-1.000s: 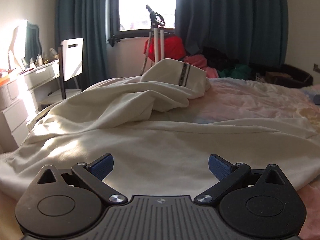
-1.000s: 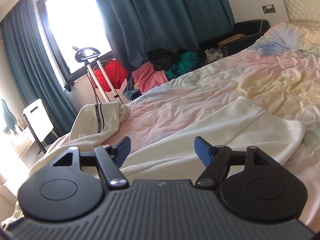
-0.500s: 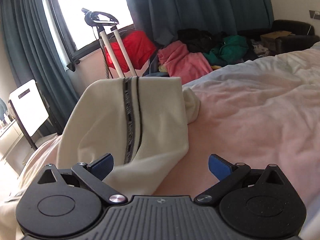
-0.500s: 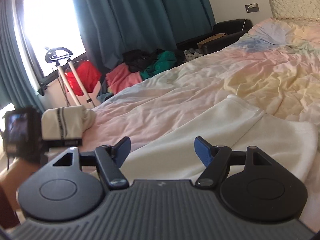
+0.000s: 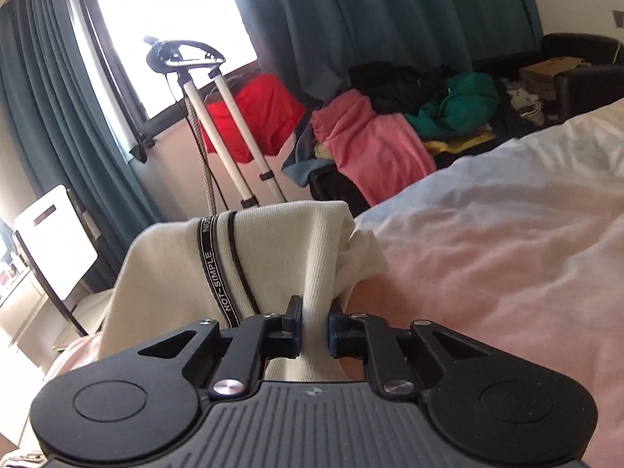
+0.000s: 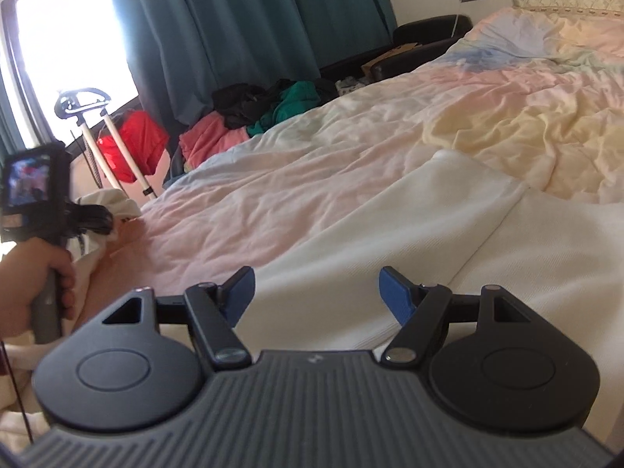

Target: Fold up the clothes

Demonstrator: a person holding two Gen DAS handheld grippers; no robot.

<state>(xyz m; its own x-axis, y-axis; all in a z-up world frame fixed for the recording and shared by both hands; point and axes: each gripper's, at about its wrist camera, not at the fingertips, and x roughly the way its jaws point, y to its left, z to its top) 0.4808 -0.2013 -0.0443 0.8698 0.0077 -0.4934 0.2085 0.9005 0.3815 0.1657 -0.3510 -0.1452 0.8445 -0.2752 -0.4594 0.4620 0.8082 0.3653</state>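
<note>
A cream garment lies spread on the bed. Its ribbed cuff [image 5: 273, 257], with a black "NOT-SIMPLE" tape stripe, stands bunched up in the left wrist view. My left gripper [image 5: 314, 327] is shut on a fold of that cuff. The right wrist view shows the garment's flat body [image 6: 409, 241] under and ahead of my right gripper [image 6: 315, 292], which is open with nothing between its blue pads. At the far left of that view a hand [image 6: 27, 277] holds the left gripper's handle, and the pinched cuff [image 6: 113, 204] shows beyond it.
The bed sheet [image 6: 507, 89], pastel and wrinkled, stretches to the right. Beyond the bed's edge lie heaped clothes [image 5: 390, 132], a garment steamer stand [image 5: 218, 128], a red item [image 5: 253, 117], teal curtains and a bright window. A white chair [image 5: 50, 241] stands at left.
My left gripper has closed on the striped cuff, which it hovered over open half a second ago. The right gripper stays open and has shifted slightly over the garment's body.
</note>
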